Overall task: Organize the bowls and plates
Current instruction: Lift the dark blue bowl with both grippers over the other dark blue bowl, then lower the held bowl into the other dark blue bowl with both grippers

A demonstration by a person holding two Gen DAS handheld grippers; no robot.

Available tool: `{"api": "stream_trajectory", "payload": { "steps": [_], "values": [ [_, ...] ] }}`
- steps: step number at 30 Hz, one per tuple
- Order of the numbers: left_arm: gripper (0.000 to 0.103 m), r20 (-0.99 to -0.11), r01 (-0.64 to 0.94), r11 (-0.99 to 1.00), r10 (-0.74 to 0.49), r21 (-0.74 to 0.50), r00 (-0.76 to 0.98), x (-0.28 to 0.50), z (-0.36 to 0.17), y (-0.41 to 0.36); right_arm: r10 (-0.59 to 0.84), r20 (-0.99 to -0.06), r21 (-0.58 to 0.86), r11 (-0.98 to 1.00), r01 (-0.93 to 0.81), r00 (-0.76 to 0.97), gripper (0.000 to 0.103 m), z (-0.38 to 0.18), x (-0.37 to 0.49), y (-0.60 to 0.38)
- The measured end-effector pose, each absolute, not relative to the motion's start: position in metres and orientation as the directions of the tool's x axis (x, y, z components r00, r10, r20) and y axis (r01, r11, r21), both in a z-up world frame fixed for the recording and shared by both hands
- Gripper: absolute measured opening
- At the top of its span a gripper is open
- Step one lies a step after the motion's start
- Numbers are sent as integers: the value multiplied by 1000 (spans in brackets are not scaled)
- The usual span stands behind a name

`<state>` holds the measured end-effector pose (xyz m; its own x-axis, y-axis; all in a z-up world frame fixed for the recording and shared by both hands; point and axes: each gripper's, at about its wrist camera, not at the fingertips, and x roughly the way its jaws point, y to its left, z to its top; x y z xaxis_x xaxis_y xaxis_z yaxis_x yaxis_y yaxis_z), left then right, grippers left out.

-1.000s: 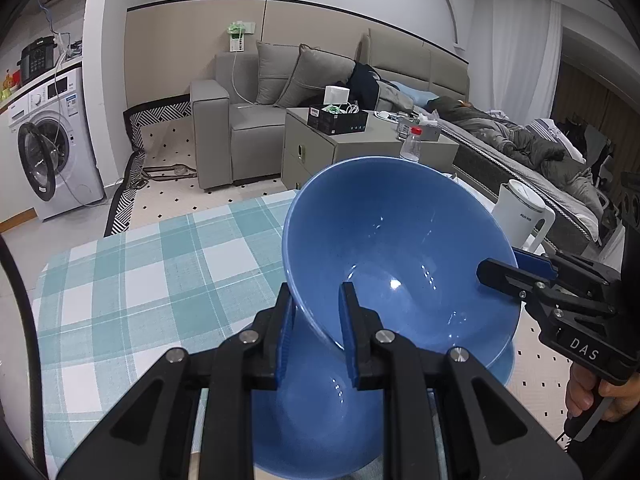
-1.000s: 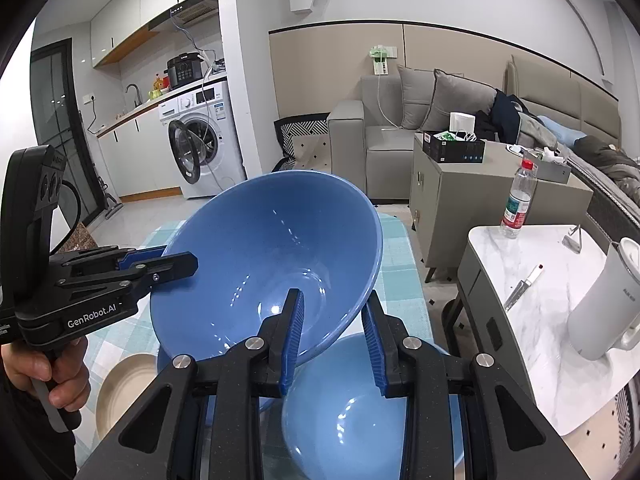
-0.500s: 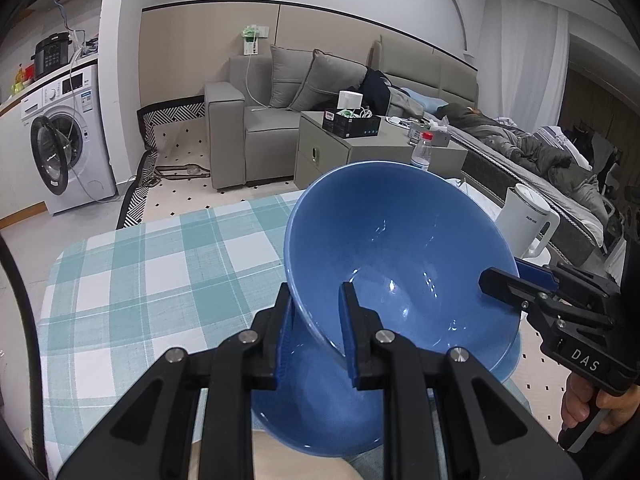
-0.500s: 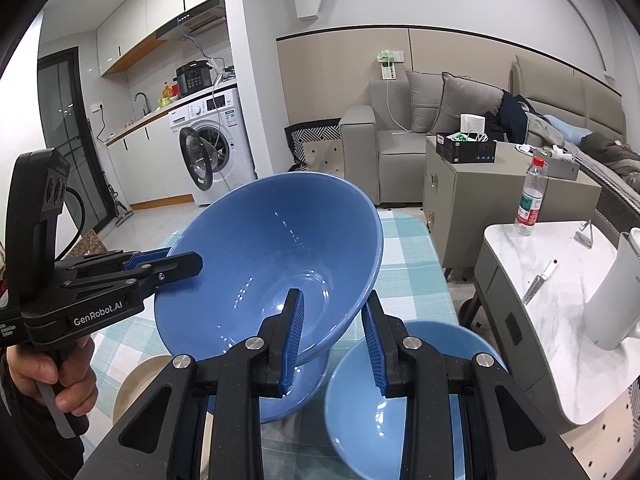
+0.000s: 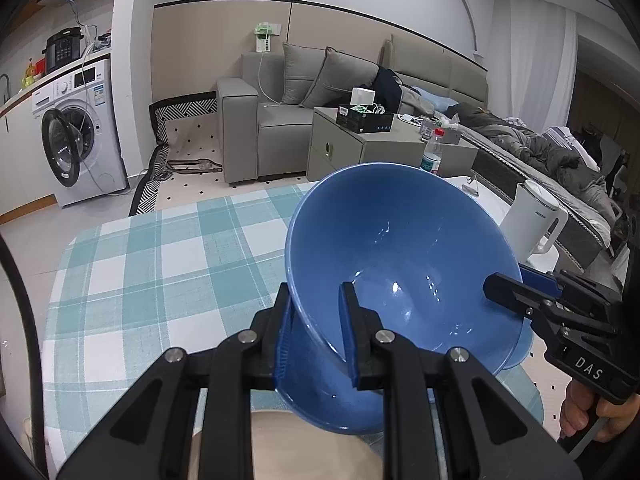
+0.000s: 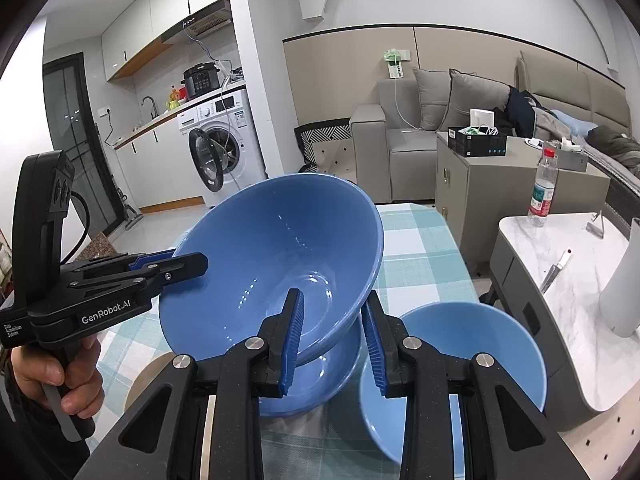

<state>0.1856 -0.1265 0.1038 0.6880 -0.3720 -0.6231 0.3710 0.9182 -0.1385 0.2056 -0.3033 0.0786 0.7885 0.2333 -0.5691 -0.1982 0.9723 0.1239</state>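
The left gripper (image 5: 316,328) and right gripper (image 6: 332,340) each pinched opposite rims of the glossy blue ceramic bowl (image 6: 276,264) between their fingers, holding it tilted just above a second blue bowl (image 6: 312,380) on the checked counter (image 5: 160,264), evidently for nesting.

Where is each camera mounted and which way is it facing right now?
Left wrist: on the left gripper, facing sofa and washing machine; right gripper and a hand show at the right.
Right wrist: on the right gripper, facing kitchen and sofa; left gripper and a hand show at the left.
Shared: the tilted blue bowl, gripped by both.
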Motion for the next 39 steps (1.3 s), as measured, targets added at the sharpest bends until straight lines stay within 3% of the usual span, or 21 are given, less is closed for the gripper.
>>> {"api": "stream_trajectory", "payload": {
  "steps": [39],
  "values": [
    [20,-693,289,950,-288,-119,661,194,52,-114,252,-618,128,967,-220,745,30,28,212,-283]
  ]
}}
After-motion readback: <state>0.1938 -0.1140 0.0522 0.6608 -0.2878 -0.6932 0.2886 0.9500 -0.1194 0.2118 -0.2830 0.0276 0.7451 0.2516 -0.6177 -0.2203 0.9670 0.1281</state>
